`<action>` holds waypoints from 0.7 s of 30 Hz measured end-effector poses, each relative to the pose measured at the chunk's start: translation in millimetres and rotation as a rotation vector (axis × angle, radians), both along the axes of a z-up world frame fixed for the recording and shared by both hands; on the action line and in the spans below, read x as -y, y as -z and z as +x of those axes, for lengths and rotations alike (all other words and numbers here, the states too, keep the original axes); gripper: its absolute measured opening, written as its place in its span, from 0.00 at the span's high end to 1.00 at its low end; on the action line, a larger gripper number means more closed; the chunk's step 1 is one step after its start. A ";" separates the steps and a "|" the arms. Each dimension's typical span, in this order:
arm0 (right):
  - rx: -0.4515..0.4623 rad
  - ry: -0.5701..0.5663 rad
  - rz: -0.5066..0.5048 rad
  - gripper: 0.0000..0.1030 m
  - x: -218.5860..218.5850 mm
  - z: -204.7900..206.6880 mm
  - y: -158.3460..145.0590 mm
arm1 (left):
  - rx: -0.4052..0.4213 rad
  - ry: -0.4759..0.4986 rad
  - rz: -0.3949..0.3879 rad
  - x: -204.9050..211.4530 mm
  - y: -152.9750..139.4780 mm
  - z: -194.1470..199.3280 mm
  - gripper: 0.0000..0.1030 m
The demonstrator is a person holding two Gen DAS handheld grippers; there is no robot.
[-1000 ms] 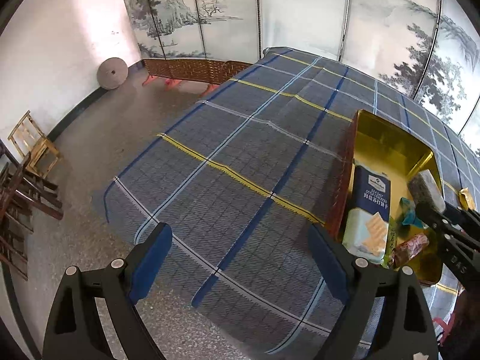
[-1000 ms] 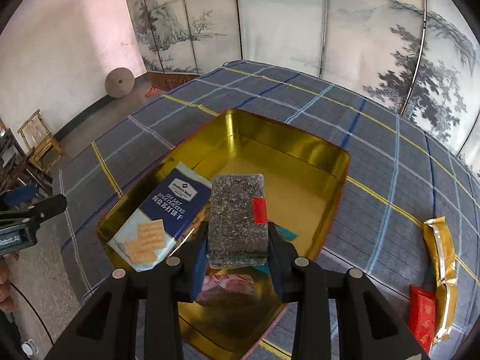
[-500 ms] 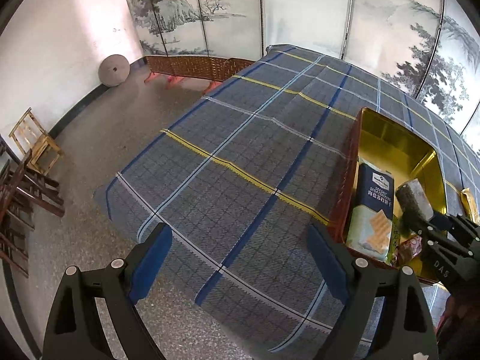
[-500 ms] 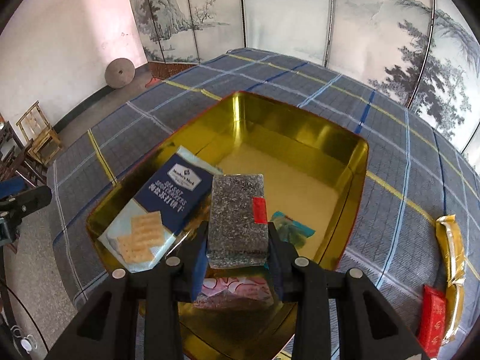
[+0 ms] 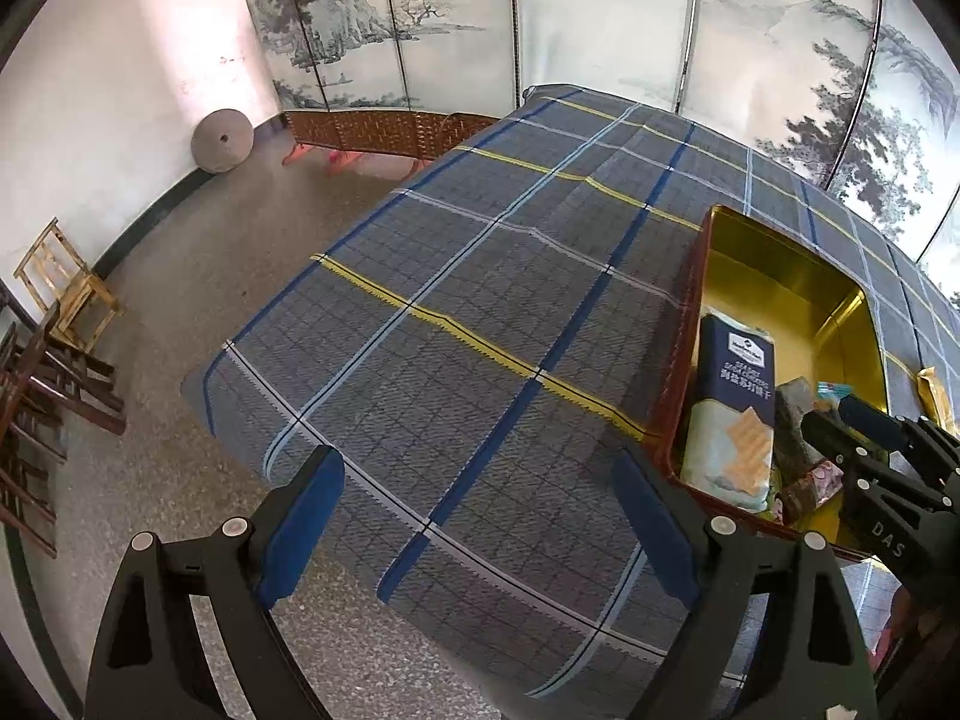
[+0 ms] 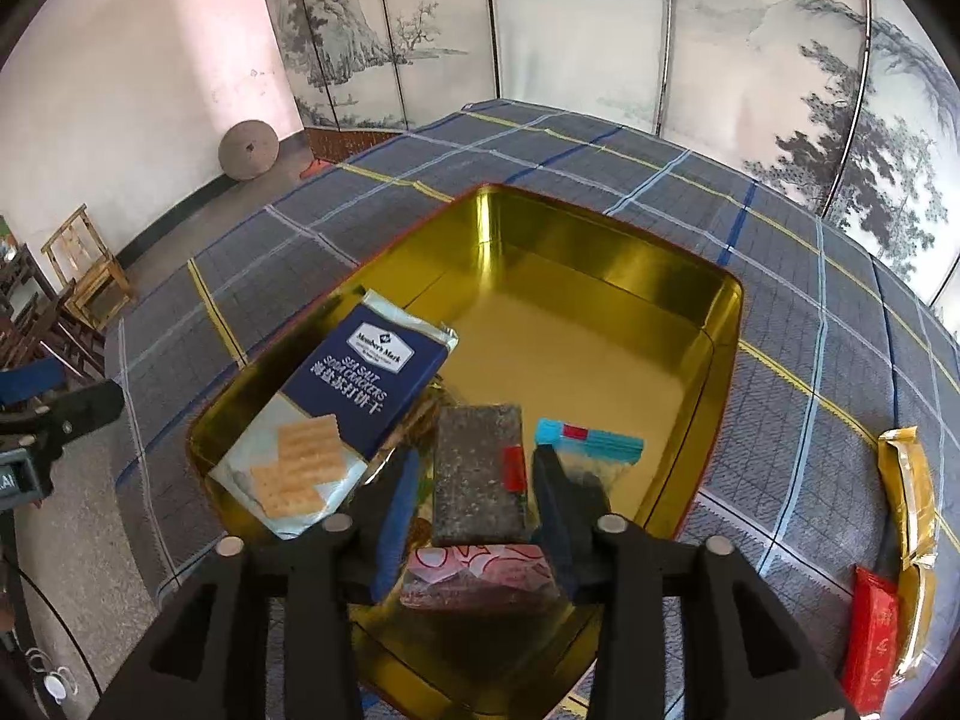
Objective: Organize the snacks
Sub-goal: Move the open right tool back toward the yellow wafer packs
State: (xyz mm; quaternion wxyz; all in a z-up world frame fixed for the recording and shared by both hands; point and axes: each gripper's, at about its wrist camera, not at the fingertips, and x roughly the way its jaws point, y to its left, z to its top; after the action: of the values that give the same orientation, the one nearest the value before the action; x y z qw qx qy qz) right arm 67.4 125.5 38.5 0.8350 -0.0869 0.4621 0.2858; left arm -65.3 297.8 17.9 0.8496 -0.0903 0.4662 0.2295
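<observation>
right fingers point(image 6: 399, 498) opening, clear of the grey bar point(image 6: 477, 474) lying lengthwise between them in the tin point(image 6: 729, 324); left gripper point(image 5: 480, 516) wide open, empty.

Both wrist views tilt steeply down at the counter point(image 5: 480, 312); the gold tin point(image 6: 600, 252) is shared, near in the right view, at the left view's right edge.

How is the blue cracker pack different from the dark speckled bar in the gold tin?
The cracker pack is larger, navy and pale blue with pictured crackers; the dark speckled bar is smaller, grey-black with a red tab. The cracker pack leans on the gold tin wall, clear of the grippers; the bar sits between the opening jaws of the right gripper. Both are rectangular and inside the tin.
</observation>
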 end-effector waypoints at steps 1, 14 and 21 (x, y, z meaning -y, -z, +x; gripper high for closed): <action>0.002 0.000 0.002 0.56 1.5 0.0 -0.9 | 0.001 0.001 0.000 0.9 -0.3 0.1 0.13; 0.054 0.070 0.047 0.55 59.7 -2.5 -29.1 | 0.011 0.071 0.012 35.4 -8.9 9.5 0.13; 0.090 0.225 0.010 0.51 147.4 11.1 -36.7 | 0.016 0.156 0.026 76.2 -14.6 24.5 0.13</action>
State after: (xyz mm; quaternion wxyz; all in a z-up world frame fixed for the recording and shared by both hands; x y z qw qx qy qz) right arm 78.5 -21.9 75.3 0.8821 -0.0430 0.4296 0.1883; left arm -40.8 221.6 32.5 0.8696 -0.0447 0.4621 0.1680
